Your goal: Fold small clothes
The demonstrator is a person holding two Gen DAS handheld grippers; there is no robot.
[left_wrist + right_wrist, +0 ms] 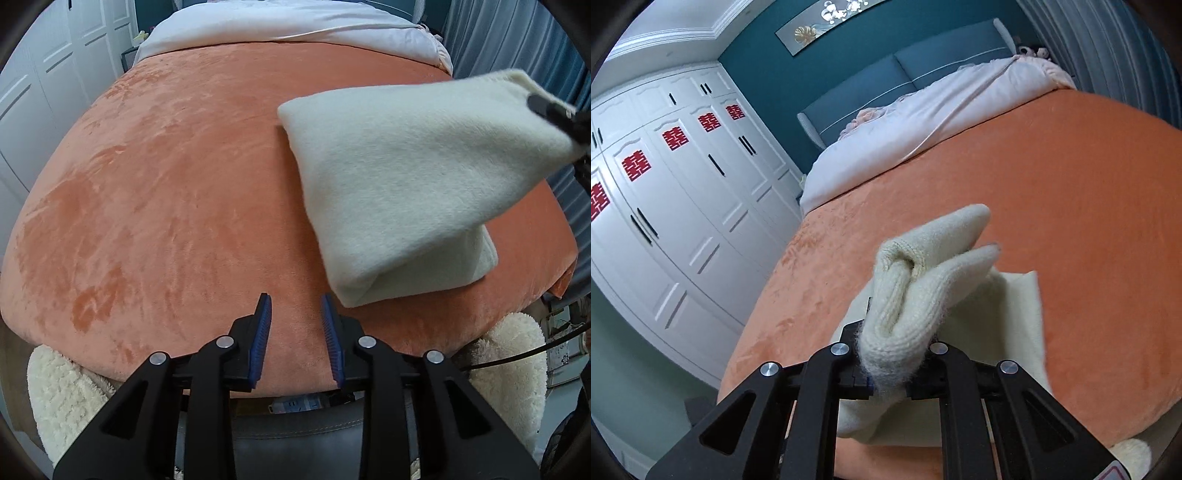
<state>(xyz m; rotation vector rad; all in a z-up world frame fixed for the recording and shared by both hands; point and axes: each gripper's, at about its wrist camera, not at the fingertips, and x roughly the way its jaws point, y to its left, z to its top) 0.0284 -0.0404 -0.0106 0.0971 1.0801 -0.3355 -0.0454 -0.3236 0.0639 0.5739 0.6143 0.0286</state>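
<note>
Black linkage arms fill the bottom of the left wrist view, and the left gripper (pixel 295 314) hangs over the near edge of the orange blanket (pixel 166 203) with its blue-padded fingers (pixel 261 328) apart and nothing between them. Just right of the gripper and up from it, the cream knitted garment (pixel 399 192) lies partly folded on the blanket, its lower corner near the right pad without touching it. Its upper right corner is lifted off the bed toward the right edge of the frame, where the dark tip of the right gripper (pixel 550 110) pinches it. In the right wrist view, the right gripper (pixel 897 365) is clamped on a bunched, ribbed edge of the garment (pixel 916 295) at lower centre, so the knit hides the pads; the rest of the cloth drapes down onto the blanket (pixel 1071 221). A pale duvet (pixel 923 122) lies at the upper centre, with white wardrobe doors (pixel 665 206) at the left.
</note>
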